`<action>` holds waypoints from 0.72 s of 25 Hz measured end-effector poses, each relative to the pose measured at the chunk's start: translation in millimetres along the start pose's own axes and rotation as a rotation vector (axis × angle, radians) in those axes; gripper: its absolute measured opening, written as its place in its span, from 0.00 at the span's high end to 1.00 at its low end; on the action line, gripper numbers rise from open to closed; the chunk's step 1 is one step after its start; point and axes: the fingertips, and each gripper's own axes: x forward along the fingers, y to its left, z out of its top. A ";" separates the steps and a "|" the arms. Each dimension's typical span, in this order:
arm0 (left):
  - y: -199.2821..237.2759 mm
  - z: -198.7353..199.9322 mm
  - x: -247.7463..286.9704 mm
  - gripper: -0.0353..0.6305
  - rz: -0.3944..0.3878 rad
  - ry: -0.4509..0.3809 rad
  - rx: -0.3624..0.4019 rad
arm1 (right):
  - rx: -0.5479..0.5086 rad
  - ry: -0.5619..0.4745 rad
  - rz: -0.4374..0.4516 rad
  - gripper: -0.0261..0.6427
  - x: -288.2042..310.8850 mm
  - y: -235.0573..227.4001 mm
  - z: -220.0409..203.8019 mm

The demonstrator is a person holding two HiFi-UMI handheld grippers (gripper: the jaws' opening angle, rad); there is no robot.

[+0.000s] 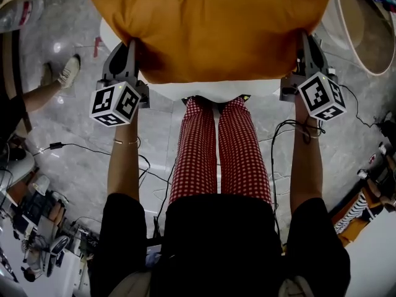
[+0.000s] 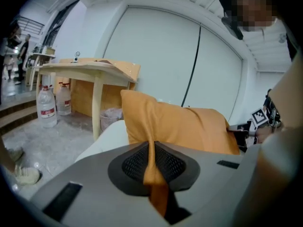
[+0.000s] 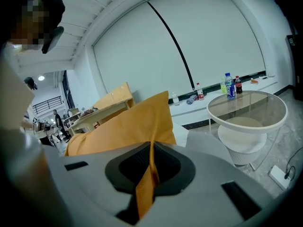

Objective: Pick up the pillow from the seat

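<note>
An orange pillow (image 1: 213, 23) hangs above the white seat (image 1: 210, 90), stretched between my two grippers. My left gripper (image 1: 132, 45) is shut on the pillow's left corner; in the left gripper view a fold of the orange pillow (image 2: 184, 126) is pinched between the dark pads of the left gripper (image 2: 152, 162). My right gripper (image 1: 305, 42) is shut on the right corner, and the right gripper view shows the pillow (image 3: 123, 124) clamped in the right gripper (image 3: 150, 167). The pillow hides most of the seat.
A round glass table (image 3: 248, 109) with a white base stands to the right, bottles (image 3: 230, 86) behind it. A wooden table (image 2: 85, 72) and water jugs (image 2: 47, 109) stand to the left. Cables (image 1: 80, 147) run over the marble floor. A bystander's foot (image 1: 68, 72) is at left.
</note>
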 end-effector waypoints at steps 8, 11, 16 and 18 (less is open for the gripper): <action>-10.1 24.3 -15.0 0.88 -0.021 -0.006 0.017 | -0.009 -0.016 -0.012 0.91 -20.1 8.9 20.3; -10.0 35.6 -21.3 0.88 -0.023 -0.011 0.020 | -0.002 -0.026 -0.007 0.91 -24.9 15.9 28.5; -13.1 57.8 -33.8 0.88 -0.035 -0.012 0.060 | -0.001 -0.026 0.009 0.91 -36.3 27.0 43.2; -15.4 69.9 -37.5 0.88 -0.048 -0.023 0.066 | 0.005 -0.040 0.008 0.91 -40.5 30.5 52.1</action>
